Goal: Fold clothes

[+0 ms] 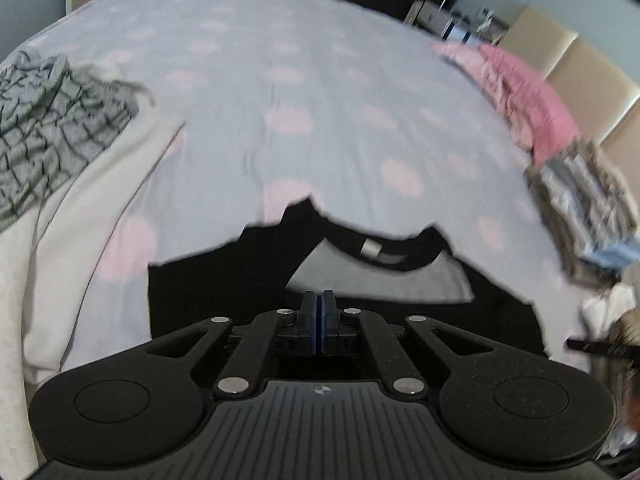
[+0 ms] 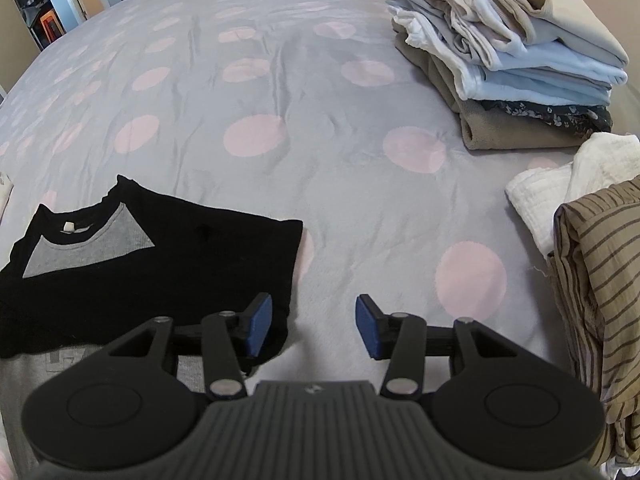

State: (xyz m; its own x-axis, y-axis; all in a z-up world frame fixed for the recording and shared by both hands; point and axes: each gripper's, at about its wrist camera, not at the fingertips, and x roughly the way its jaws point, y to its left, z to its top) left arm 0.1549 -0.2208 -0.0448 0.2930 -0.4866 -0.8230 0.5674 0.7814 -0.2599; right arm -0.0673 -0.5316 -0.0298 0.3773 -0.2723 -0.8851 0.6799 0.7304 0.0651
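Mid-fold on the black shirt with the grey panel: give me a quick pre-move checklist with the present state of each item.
1. Black shirt with grey chest panel lies flat on the dotted bedspread: ok.
2. Left gripper shut: ok; whether cloth is pinched between its pads: cannot tell.
3. Right gripper open, nothing between its pads: ok.
4. Right gripper lined up at the shirt's right edge, one pad over the cloth: ok.
5. Bedspread beyond the shirt free for the fold: ok.
6. Stack of folded pale clothes and brown striped garment apart from the shirt: ok.
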